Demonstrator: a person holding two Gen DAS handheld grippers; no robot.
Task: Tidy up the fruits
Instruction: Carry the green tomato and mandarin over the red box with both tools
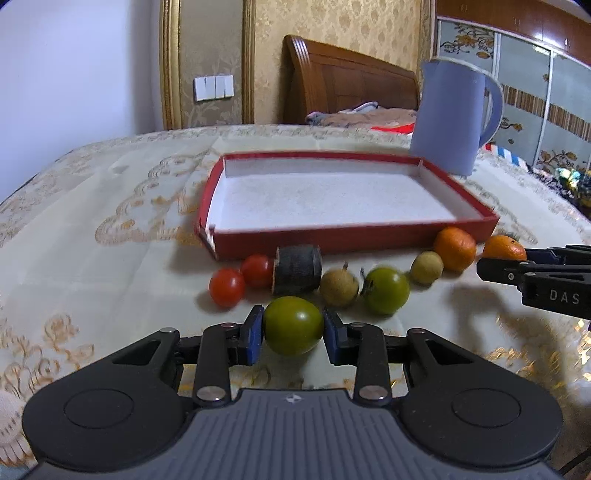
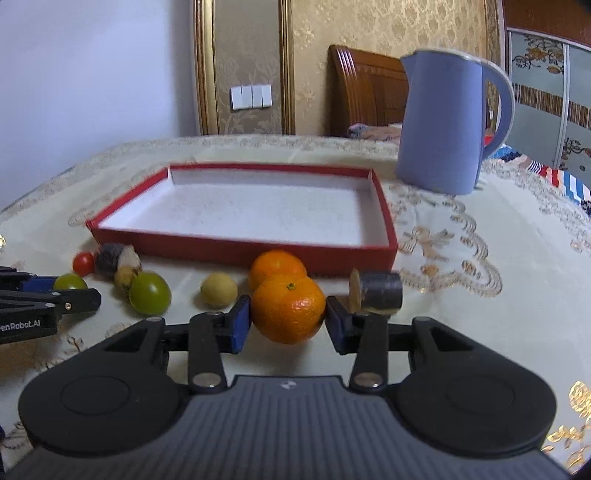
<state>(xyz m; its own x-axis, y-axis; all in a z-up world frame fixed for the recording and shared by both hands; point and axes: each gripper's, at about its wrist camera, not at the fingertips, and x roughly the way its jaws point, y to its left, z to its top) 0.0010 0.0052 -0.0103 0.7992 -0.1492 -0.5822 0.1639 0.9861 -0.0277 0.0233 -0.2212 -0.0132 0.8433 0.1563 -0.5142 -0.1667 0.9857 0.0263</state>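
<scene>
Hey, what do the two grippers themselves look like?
Both are black plastic with blue pads on the fingers, silver rivets at the linkages and a ribbed grey body. The left gripper and right gripper look alike; white lettering marks their sides. No sleeves or cables show.

White wall [image 1: 74, 66]; gold damask panels [image 1: 332, 22]; wooden headboard [image 1: 351, 85]; patterned wardrobe [image 1: 535, 92].
</scene>
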